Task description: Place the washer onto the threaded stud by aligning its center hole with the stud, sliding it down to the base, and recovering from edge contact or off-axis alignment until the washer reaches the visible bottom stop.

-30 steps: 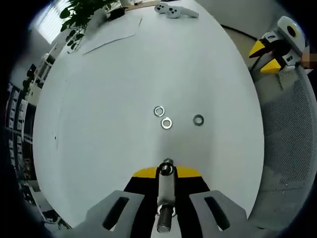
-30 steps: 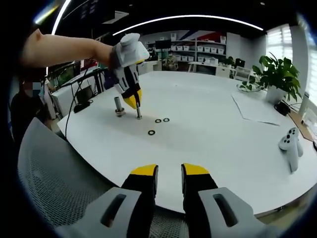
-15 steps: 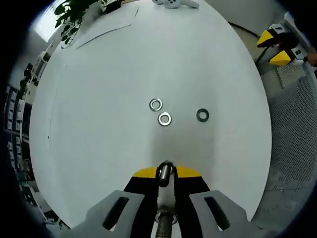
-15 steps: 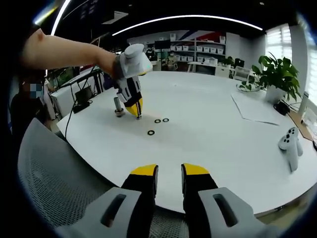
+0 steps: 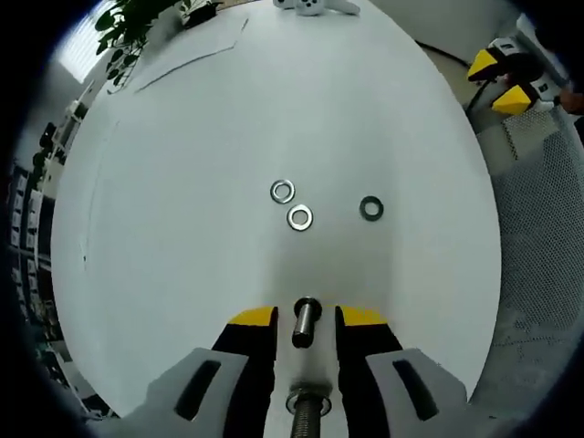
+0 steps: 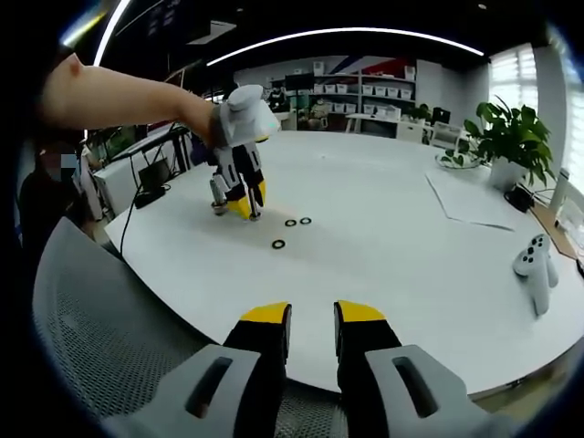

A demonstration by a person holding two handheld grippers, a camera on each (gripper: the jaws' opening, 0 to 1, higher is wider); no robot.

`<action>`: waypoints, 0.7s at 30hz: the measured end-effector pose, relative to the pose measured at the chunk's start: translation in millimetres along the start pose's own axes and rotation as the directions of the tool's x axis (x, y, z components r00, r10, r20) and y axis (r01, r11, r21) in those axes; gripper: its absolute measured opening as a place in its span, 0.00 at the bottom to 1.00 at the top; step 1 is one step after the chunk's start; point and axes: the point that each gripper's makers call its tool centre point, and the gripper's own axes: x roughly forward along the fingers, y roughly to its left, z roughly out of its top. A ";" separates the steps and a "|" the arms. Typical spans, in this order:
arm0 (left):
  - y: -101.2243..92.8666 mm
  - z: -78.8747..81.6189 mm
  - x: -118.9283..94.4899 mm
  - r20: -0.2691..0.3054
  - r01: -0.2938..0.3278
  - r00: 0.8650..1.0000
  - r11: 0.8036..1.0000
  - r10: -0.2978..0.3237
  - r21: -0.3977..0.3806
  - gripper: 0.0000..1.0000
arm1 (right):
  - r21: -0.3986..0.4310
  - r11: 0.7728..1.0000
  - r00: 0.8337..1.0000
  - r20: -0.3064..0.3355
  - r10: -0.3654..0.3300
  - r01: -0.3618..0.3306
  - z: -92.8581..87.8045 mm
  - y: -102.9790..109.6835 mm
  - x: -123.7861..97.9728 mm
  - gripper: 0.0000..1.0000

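Straddling the upright silver threaded stud (image 5: 306,321), the left gripper (image 5: 306,319) has its yellow-tipped jaws spread, one each side, not gripping it. Three small metal ring washers (image 5: 298,217) lie on the round white surface (image 5: 182,237) at approx 12 o'clock from the stud. Right gripper (image 6: 311,315) hovers at the surface edge w/ jaws slightly apart, holding nothing.

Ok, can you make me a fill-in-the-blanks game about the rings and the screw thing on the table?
1. Loose washers lying on the white table: ___.
2. The left tool has its jaws open on either side of the threaded ___.
3. The dark washer lies apart from the two ___ washers.
4. The right tool holds ___.

Missing words: three; stud; silver; nothing
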 end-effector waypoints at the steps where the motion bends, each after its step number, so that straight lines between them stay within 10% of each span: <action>1: -0.9 2.1 -1.5 0.016 0.003 1.000 0.999 -0.002 -0.033 0.31 | 0.000 1.000 1.000 0.000 0.000 0.000 0.1 0.0 0.0 0.22; 11: -5.3 9.6 -22.2 0.074 -0.001 0.997 0.993 0.009 -0.118 0.35 | 0.000 1.000 1.000 0.001 0.002 -0.002 0.3 0.2 0.2 0.22; 21: -19.0 28.4 -39.7 0.090 -0.019 0.996 1.000 0.020 -0.014 0.05 | 0.002 1.000 1.000 0.001 -0.002 0.002 0.4 -0.4 0.0 0.22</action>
